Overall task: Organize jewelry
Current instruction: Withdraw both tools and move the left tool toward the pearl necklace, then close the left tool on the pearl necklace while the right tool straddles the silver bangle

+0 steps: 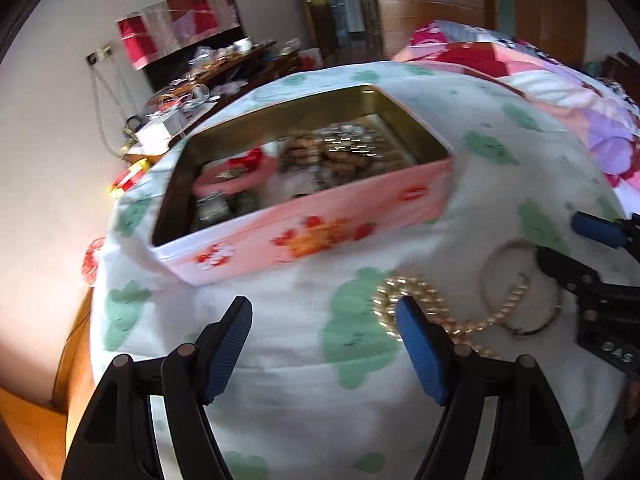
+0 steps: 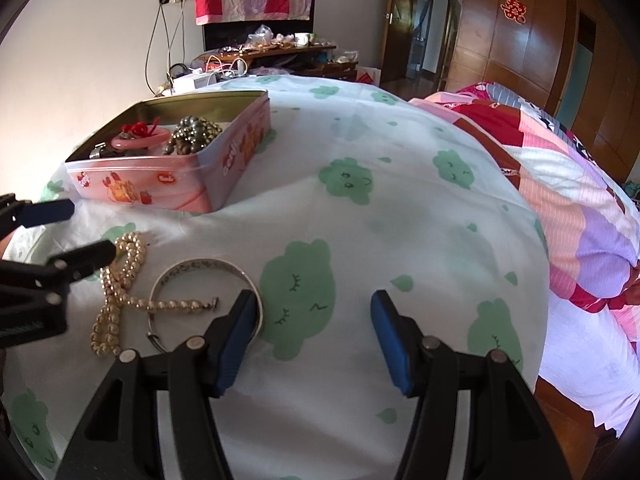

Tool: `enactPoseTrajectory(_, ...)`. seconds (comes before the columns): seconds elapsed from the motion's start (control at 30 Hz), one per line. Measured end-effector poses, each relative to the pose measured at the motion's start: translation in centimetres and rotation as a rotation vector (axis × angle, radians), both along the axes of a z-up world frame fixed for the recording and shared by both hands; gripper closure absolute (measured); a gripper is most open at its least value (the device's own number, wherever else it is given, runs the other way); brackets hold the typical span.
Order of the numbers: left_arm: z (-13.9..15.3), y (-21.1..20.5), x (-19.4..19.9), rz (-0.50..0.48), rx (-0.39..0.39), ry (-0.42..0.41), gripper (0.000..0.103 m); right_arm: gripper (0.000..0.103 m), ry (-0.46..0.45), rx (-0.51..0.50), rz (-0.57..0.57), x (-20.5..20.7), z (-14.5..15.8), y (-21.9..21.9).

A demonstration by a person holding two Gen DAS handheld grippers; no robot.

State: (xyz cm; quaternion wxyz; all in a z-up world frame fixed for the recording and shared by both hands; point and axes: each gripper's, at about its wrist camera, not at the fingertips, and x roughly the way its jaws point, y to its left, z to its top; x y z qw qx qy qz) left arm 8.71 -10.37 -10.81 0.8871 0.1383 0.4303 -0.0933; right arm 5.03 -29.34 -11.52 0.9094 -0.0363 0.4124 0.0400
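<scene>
Now your left gripper (image 1: 324, 350) and right gripper (image 2: 312, 340) are both hanging open, empty; the pearl necklace (image 2: 120, 280) is lying nearer your left, strung toward the silver bangle (image 2: 188, 270).

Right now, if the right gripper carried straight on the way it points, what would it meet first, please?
Probably just the bedsheet: the right gripper stands open over a green cloud print, with the silver bangle beside its left finger rather than between them. Depth is hard to judge.

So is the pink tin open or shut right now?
Open: the pink tin has no lid on, and beads and a pink ring show inside.
</scene>
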Motion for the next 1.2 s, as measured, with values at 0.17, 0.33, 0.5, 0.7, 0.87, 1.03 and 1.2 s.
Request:
enactPoseTrajectory(0.17,-0.5,2.2,0.6,0.067,0.057,0.006,0.026,0.042,0.0,0.006,0.0,0.0,0.0,-0.1)
enactPoseTrajectory(0.33,-0.7,5.7,1.3,0.133,-0.017,0.037,0.024,0.042,0.0,0.006,0.0,0.0,0.0,-0.1)
enactPoseTrajectory(0.5,0.7,6.0,1.1,0.121,-0.162,0.04,0.024,0.041,-0.007,0.006,-0.006,0.1,-0.1,-0.2)
enactPoseTrajectory(0.7,1.5,2.0,0.9,0.019,-0.136,0.042,0.024,0.041,-0.003,0.01,-0.005,0.1,-0.1,-0.2)
enactPoseTrajectory(0.87,-0.7,0.4,1.0,0.015,-0.009,0.088,0.022,0.041,-0.004,0.018,-0.003,0.1,0.0,-0.5)
enactPoseTrajectory(1.03,-0.7,2.6,1.7,0.083,0.025,0.071,0.016,0.041,-0.006,0.025,-0.001,0.1,0.0,-0.5)
enactPoseTrajectory(1.2,-0.7,5.6,2.2,0.145,0.031,0.06,0.015,0.041,-0.023,0.043,0.0,0.0,0.4,-0.4)
